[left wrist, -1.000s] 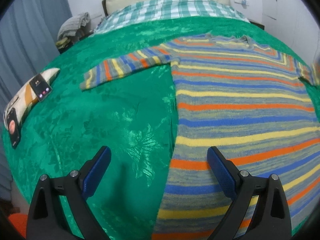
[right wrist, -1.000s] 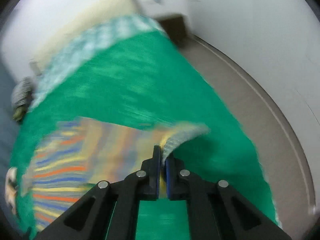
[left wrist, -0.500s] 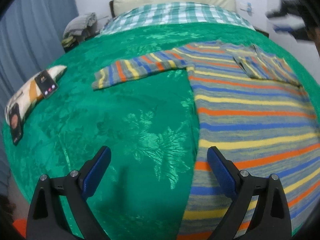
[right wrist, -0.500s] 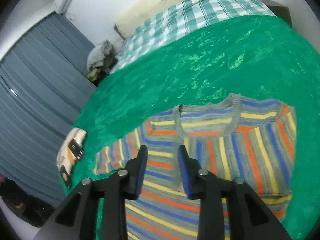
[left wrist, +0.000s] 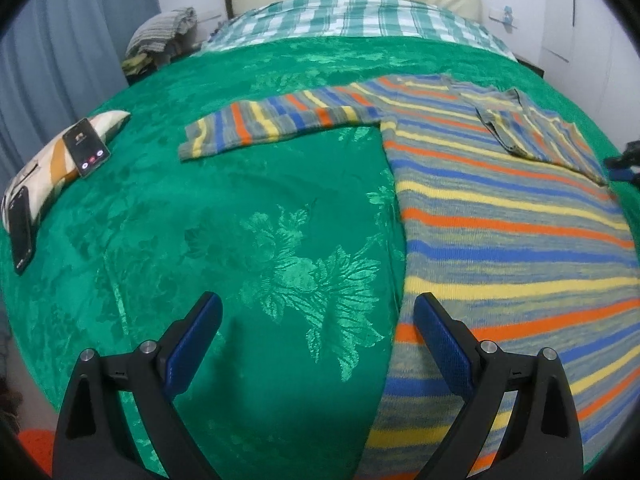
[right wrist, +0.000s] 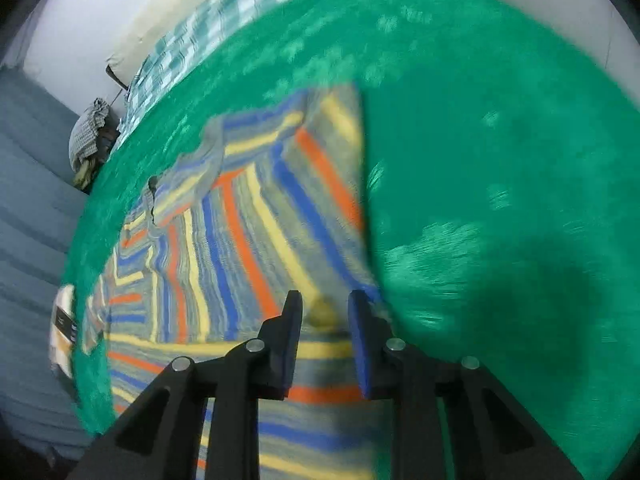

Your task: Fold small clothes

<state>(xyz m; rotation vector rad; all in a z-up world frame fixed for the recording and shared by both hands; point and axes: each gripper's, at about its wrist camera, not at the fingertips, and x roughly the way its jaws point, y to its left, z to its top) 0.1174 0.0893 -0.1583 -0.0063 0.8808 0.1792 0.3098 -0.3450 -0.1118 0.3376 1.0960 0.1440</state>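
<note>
A striped sweater (left wrist: 500, 208) lies flat on the green bedspread (left wrist: 248, 216) of a bed, one sleeve (left wrist: 536, 136) folded in over the chest and the other sleeve (left wrist: 276, 120) stretched out to the side, so the fold looks only begun. The left tongs (left wrist: 316, 336) hover wide apart and empty over the sweater's side edge, seemingly ready for that outstretched sleeve. The right tongs (right wrist: 324, 332), jaws just narrowed but a little apart and empty, hang over the opposite side edge, probably to grip it next.
</note>
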